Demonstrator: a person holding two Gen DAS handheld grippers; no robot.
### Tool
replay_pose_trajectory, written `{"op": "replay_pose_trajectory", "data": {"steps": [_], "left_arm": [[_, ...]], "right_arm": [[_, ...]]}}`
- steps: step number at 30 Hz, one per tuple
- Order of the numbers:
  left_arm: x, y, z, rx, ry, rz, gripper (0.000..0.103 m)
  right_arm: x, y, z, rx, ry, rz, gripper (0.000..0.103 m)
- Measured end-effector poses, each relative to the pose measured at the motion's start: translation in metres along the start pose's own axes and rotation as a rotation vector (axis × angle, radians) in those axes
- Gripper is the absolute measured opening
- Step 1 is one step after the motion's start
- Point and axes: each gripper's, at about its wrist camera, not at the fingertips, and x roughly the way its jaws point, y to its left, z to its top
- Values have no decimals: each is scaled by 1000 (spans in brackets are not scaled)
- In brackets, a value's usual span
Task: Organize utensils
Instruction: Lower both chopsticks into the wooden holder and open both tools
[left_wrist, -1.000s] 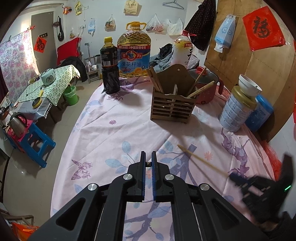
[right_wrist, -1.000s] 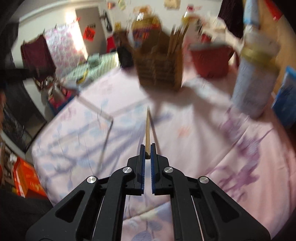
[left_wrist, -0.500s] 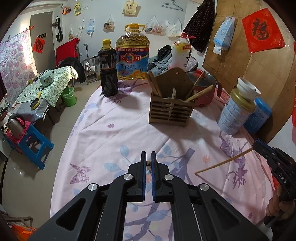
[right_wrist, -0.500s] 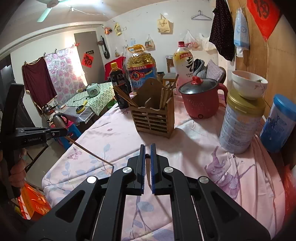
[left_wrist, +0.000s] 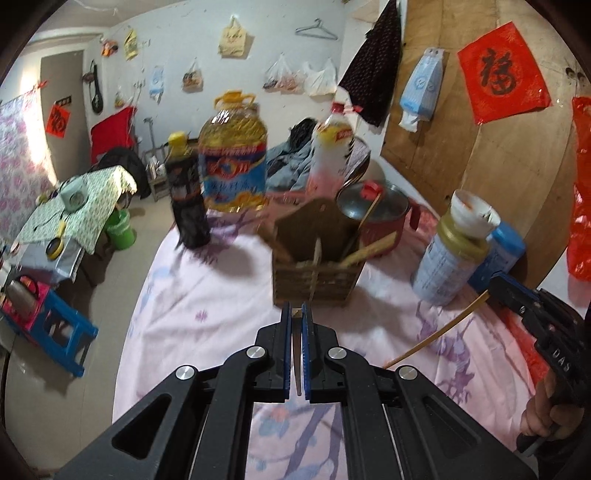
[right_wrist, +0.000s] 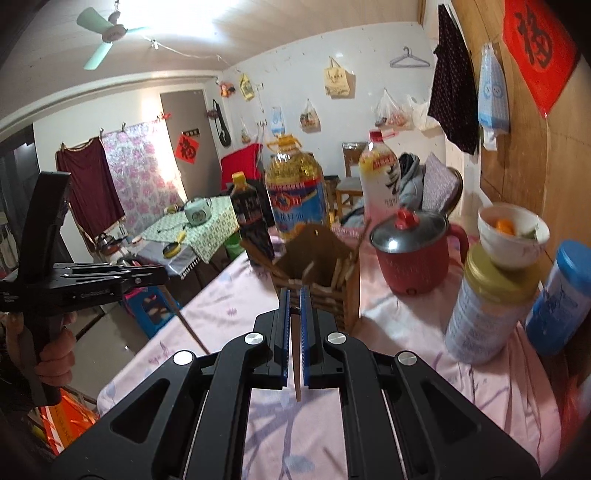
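Note:
A wooden slatted utensil holder (left_wrist: 317, 269) stands mid-table with several chopsticks in it; it also shows in the right wrist view (right_wrist: 321, 280). My left gripper (left_wrist: 296, 325) is shut on a chopstick (left_wrist: 296, 373) that hangs down between the jaws, just in front of the holder. My right gripper (right_wrist: 294, 306) is shut on another chopstick (right_wrist: 296, 369). In the left wrist view the right gripper (left_wrist: 517, 291) holds its chopstick (left_wrist: 436, 336) slanting down to the left above the cloth. In the right wrist view the left gripper (right_wrist: 140, 280) holds its chopstick (right_wrist: 188, 325) above the table's left edge.
Behind the holder stand a dark sauce bottle (left_wrist: 186, 195), a big oil jug (left_wrist: 232, 158), a white bottle (left_wrist: 330, 151) and a red electric pot (left_wrist: 380, 214). A tin with a bowl on top (left_wrist: 454, 251) and a blue jar (right_wrist: 557, 299) stand at the right.
Both grippers rose and moved toward the holder, each carrying a chopstick. The right gripper lifted its chopstick off the cloth a second ago.

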Motion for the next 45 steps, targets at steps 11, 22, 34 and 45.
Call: {"op": "replay_pose_trajectory", "data": {"steps": [11, 22, 34, 45], "left_arm": [[7, -16, 100, 72, -146, -36, 5], [54, -6, 146, 53, -173, -43, 5], [138, 23, 131, -31, -38, -59, 13], [131, 50, 117, -113, -39, -20, 35]], "right_arm": [[12, 0, 78, -26, -138, -13, 6], [59, -11, 114, -24, -184, -65, 6], [152, -33, 84, 67, -46, -82, 14], [135, -28, 77, 41, -50, -118, 25]]}}
